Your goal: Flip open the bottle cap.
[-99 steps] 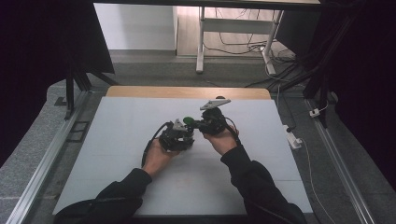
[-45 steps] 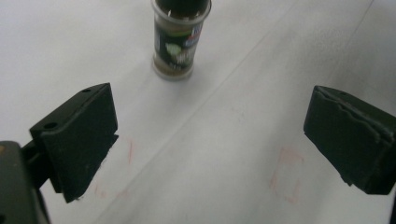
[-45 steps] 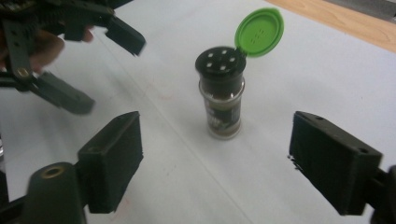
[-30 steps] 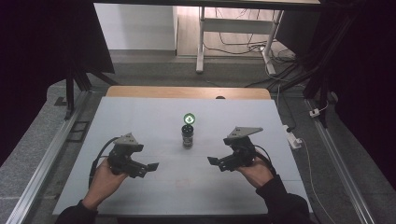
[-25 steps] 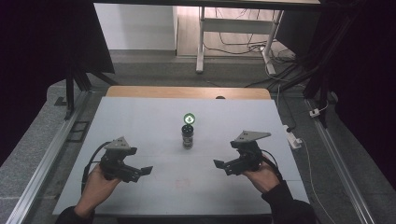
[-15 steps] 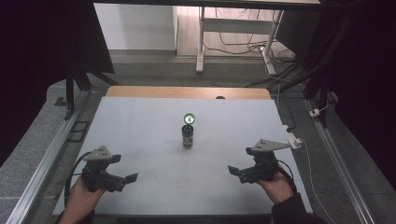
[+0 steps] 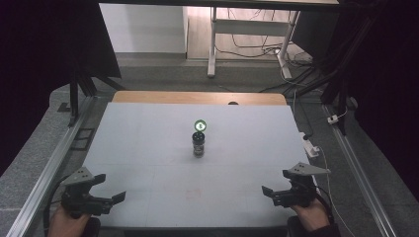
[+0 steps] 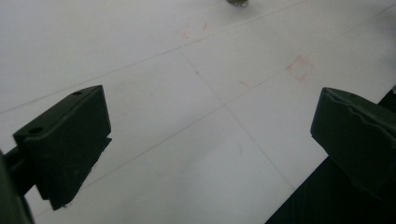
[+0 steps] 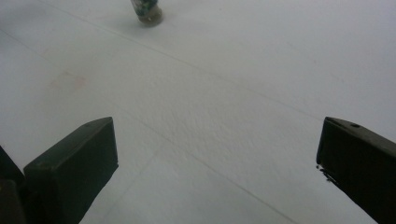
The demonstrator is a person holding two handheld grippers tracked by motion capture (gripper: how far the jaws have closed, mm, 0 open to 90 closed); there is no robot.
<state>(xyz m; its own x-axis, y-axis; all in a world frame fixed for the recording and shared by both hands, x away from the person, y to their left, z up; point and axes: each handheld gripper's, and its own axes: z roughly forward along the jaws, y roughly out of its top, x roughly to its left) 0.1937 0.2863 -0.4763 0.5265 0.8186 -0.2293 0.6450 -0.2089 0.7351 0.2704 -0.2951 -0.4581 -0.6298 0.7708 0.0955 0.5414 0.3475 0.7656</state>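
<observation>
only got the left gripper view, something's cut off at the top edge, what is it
observer: A small dark jar, standing upright near the middle of the table.
operator: anything next to it
observer: A round green cap just beyond it, on the far side. I cannot tell if they touch.
operator: where's the right gripper
observer: The right gripper is at the near right corner of the table, well apart from the jar, its fingers wide open and holding nothing.
</observation>
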